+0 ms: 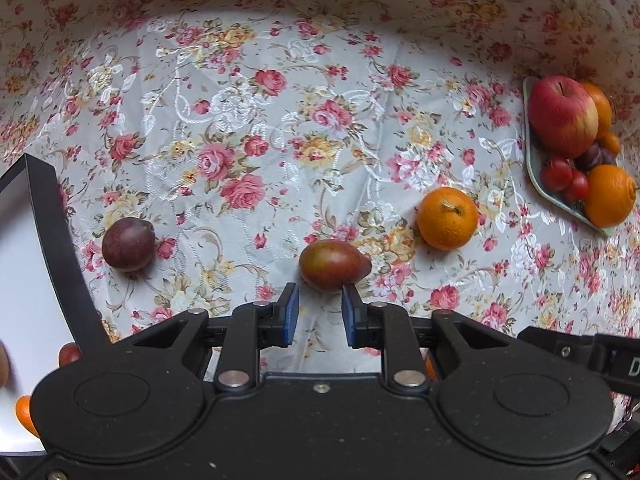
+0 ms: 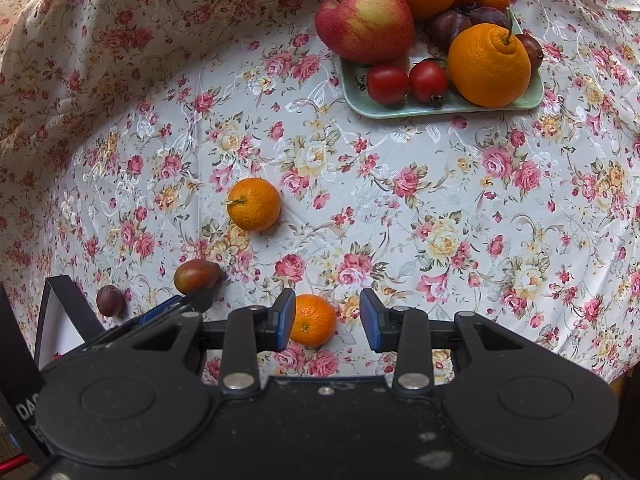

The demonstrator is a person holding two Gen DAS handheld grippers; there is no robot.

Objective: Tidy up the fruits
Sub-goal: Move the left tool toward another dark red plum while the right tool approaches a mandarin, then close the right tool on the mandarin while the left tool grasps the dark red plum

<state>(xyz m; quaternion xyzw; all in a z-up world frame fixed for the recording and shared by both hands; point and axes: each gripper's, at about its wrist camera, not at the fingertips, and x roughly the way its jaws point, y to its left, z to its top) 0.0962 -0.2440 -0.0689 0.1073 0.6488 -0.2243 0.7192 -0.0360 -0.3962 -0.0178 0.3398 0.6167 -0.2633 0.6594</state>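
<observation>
My left gripper [image 1: 320, 300] is open and empty, its tips just short of a reddish-green oval fruit [image 1: 332, 266] on the floral cloth. A dark plum [image 1: 128, 244] lies to its left and an orange mandarin [image 1: 447, 218] to its right. My right gripper [image 2: 327, 310] is open with a small mandarin [image 2: 312, 320] lying between its fingers, close to the left pad. In the right wrist view the larger mandarin [image 2: 253, 204], the oval fruit [image 2: 197, 276] and the plum [image 2: 109, 300] lie to the left. A green tray [image 2: 448, 108] holds an apple [image 2: 364, 20], oranges, tomatoes and plums.
A white box with a black rim [image 1: 44, 220] stands at the left, with small fruits beside or in it. The tray also shows at the far right in the left wrist view [image 1: 534, 168]. The floral cloth [image 2: 440, 208] rises into a backdrop behind the table.
</observation>
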